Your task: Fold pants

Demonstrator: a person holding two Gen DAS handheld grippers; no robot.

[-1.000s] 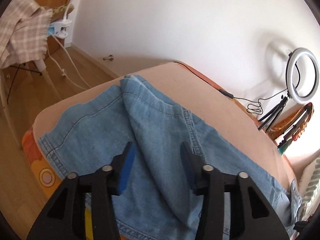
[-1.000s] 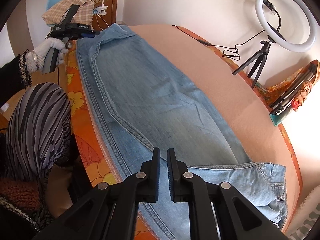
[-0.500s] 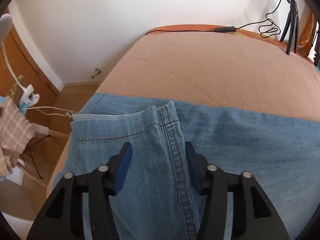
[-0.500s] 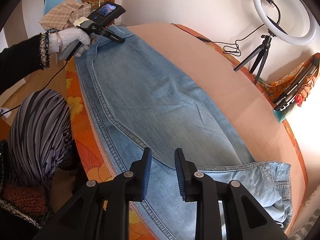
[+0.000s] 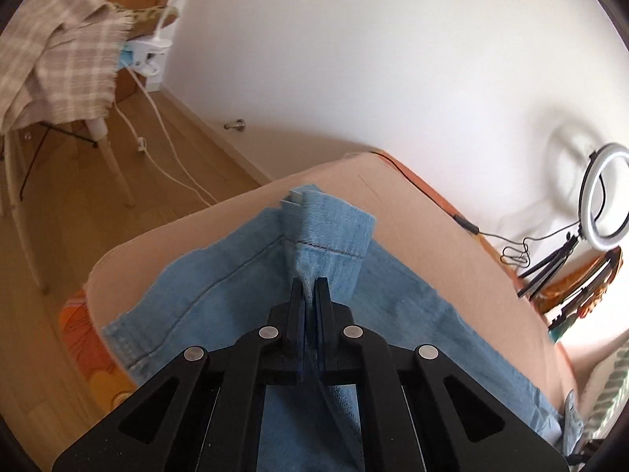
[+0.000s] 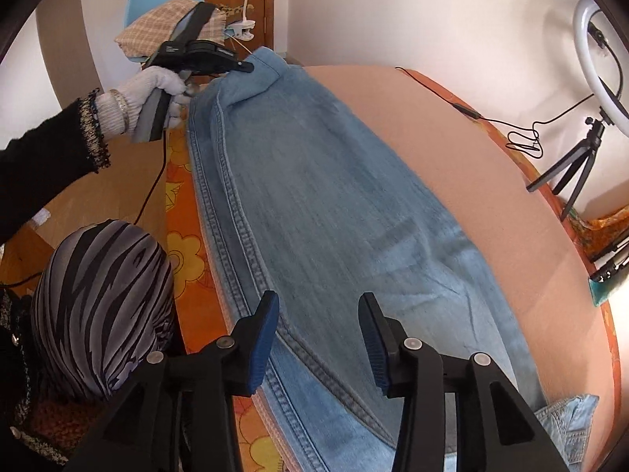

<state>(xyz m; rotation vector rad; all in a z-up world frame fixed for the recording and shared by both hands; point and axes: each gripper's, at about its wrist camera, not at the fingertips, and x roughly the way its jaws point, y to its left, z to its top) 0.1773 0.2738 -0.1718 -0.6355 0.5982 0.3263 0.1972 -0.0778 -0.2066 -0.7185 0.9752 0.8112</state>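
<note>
At the hem, the left tool (image 5: 310,281) pinches the light-blue denim pants (image 6: 334,204) for lifting; the right tool (image 6: 320,314) hovers open above a seam.

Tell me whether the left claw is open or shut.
Shut: the left claw pinches the jeans near the leg hem, its jaws having just closed, lifting the denim off the bed.

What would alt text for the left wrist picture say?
The left gripper, jaws shut, pinches the hem end of a blue denim pants leg and lifts it off a peach-covered bed. A ring light stands by the white wall.
</note>
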